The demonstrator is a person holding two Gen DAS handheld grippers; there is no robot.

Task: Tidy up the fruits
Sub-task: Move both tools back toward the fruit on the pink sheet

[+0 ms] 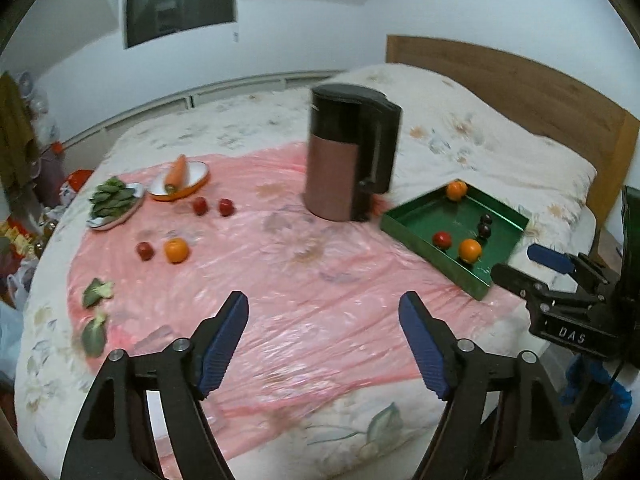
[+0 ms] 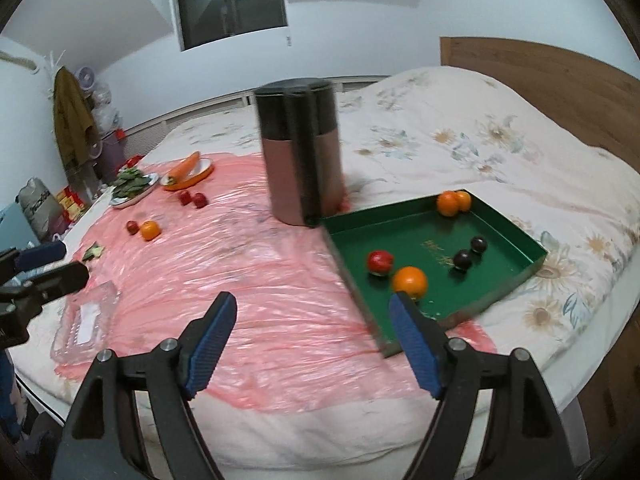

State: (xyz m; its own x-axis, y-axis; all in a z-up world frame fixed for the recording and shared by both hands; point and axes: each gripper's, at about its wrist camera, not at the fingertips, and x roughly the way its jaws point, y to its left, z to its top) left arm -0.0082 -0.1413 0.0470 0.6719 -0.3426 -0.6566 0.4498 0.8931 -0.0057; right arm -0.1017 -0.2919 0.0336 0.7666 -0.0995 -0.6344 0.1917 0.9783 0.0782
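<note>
While both blue-padded grippers, left and right, hovered spread apart and empty above the pink plastic sheet, oranges and plums lay in the shallow green cardboard tray.

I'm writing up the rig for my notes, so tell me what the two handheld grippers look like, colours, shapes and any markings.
Both are alike: the left gripper and the right gripper have black angular linkage arms with round silver pivot pins, each ending in a flat finger faced with a ribbed blue pad. In the left wrist view, the right gripper's black body shows white lettering, "DAS". No hands or sleeves are clearly visible.
</note>
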